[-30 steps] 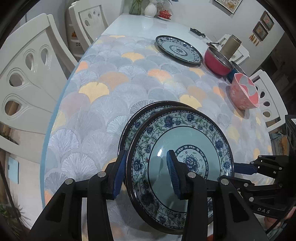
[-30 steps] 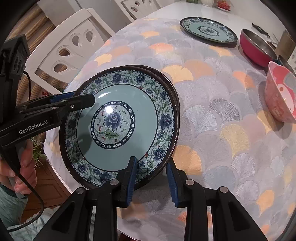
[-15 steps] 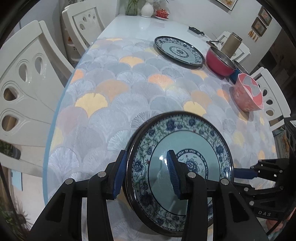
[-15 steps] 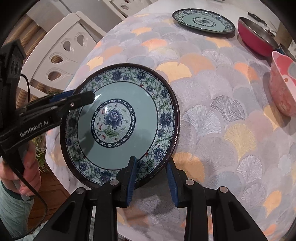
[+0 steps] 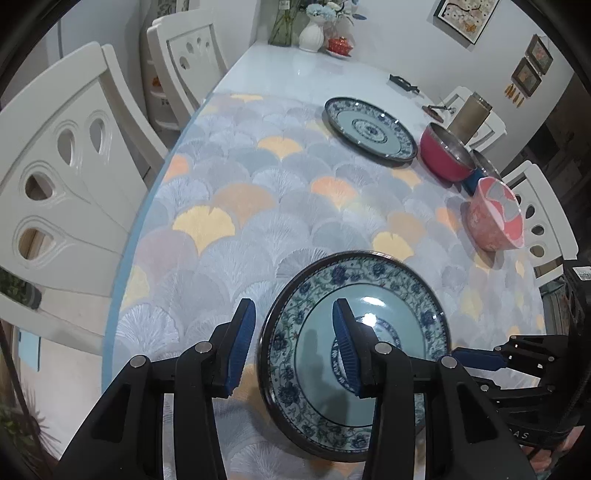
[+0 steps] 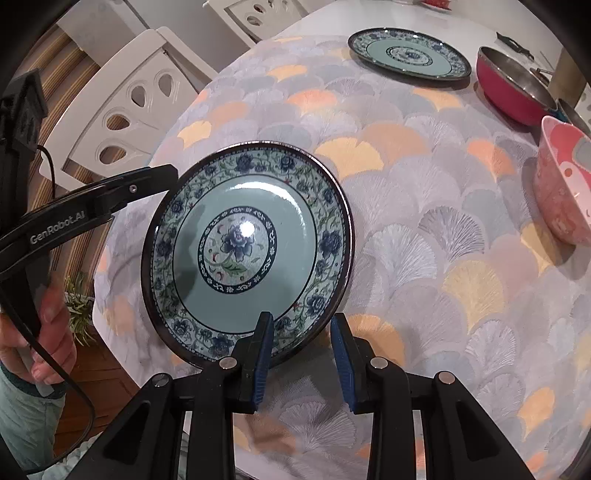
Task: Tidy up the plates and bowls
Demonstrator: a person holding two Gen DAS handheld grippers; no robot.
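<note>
A blue-and-teal floral plate (image 5: 388, 332) (image 6: 258, 236) rests on a second plate that is hidden beneath it, near the table's front edge. My left gripper (image 5: 293, 350) is open, its jaws straddling the plate's left rim without gripping. My right gripper (image 6: 303, 354) is open, its jaws straddling the plate's near rim. The left gripper (image 6: 122, 192) shows at the plate's left in the right wrist view. A matching plate (image 5: 369, 127) (image 6: 408, 53) lies far back. A pink bowl (image 5: 496, 218) (image 6: 565, 184) stands at the right.
A red pan (image 5: 445, 155) (image 6: 513, 92) and a metal tumbler (image 5: 471, 116) stand at the back right. White chairs (image 5: 62, 173) line the left side; another chair (image 5: 539, 221) is at the right. A vase (image 5: 308, 35) stands at the far end.
The top plate slid fully over the lower plate, which no longer shows. Both grippers pulled back a little from the plate and stay open.
</note>
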